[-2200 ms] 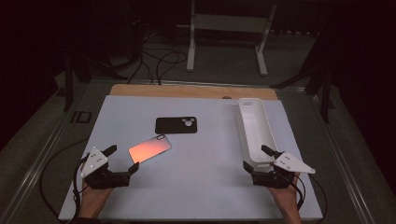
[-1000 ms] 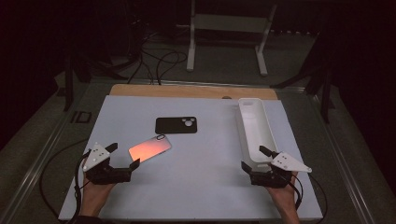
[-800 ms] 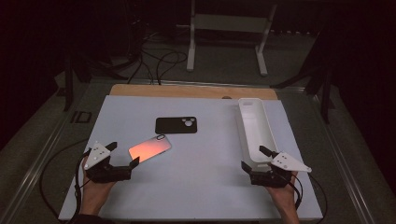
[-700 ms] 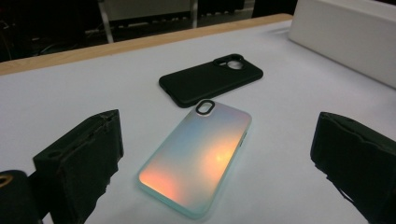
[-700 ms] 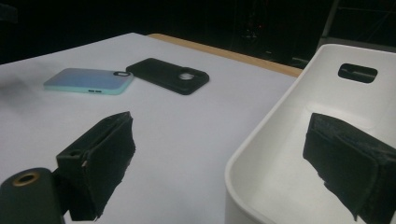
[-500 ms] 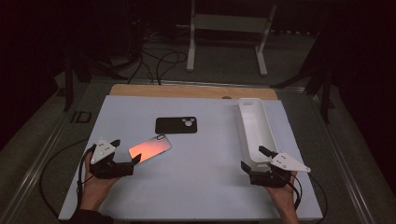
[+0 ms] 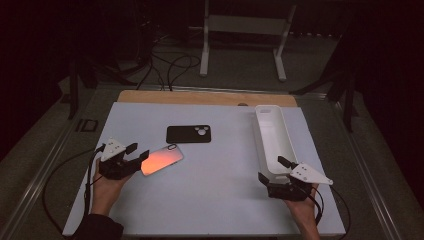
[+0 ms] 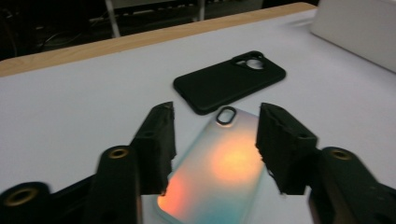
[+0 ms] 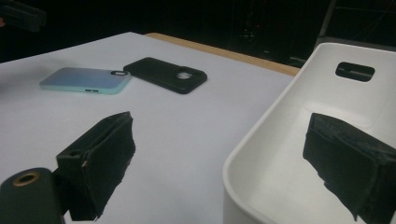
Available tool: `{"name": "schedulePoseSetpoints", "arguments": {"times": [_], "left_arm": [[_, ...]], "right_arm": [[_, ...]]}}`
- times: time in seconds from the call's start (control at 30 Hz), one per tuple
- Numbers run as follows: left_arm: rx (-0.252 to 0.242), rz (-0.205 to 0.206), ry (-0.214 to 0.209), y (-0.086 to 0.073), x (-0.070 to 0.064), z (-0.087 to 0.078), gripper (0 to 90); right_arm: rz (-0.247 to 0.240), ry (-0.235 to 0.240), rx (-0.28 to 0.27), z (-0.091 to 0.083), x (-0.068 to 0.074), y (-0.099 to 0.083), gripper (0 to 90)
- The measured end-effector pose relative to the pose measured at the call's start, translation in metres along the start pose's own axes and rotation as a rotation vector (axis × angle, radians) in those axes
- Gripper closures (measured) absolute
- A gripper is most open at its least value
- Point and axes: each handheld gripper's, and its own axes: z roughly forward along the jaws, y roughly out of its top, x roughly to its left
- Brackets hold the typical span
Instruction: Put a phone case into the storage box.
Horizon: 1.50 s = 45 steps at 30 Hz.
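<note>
Iridescent, glossy, round-cornered case [image 8: 219, 163] is straddled unclamped by the spread left gripper [image 8: 215, 140], flat on the white mat [image 7: 215, 200]. Right gripper [image 9: 224, 158] is spread across the smooth white tray [image 9: 299, 140] rim.

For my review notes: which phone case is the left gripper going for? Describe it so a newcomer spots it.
On the white table top, look near the left gripper, whose open jaws straddle one end of the iridescent case. It lies just in front of the black case; its orange-to-teal sheen sets it apart.

Left tool [image 7: 134, 156] jaws spread; right tool [image 7: 274, 169] jaws spread.
</note>
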Motion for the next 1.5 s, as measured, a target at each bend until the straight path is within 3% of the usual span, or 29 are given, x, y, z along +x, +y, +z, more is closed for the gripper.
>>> {"name": "schedulePoseSetpoints", "arguments": {"times": [0.13,0.27,0.37,0.5,0.63,1.1,1.2,1.5], "left_arm": [[0.012,-0.032,-0.008,0.001,0.007,0.008,58.6],[0.047,-0.038,-0.016,0.000,0.013,0.019,65.1],[0.073,-0.029,-0.009,0.000,0.016,0.027,70.1],[0.107,-0.020,-0.033,-0.001,0.019,0.037,80.8],[0.151,0.020,-0.057,0.000,0.016,0.047,89.0],[0.246,0.032,-0.053,-0.005,0.023,0.073,89.7],[0.285,0.038,-0.054,-0.007,0.025,0.082,89.8],[0.312,0.032,-0.060,-0.005,0.025,0.093,90.0]], "right_arm": [[0.001,-0.002,0.000,0.000,0.000,0.000,8.5],[-0.001,-0.001,0.001,0.000,0.000,0.000,8.5],[0.000,0.001,0.003,0.000,0.000,0.000,8.5],[0.000,0.002,0.008,0.001,0.001,-0.001,8.5],[-0.002,0.005,0.011,0.002,0.001,-0.001,8.5],[-0.002,0.011,0.011,0.003,0.001,-0.001,8.6],[-0.004,0.011,0.013,0.003,0.001,-0.001,8.6],[0.004,0.014,0.009,0.002,0.001,-0.001,8.6]]}}
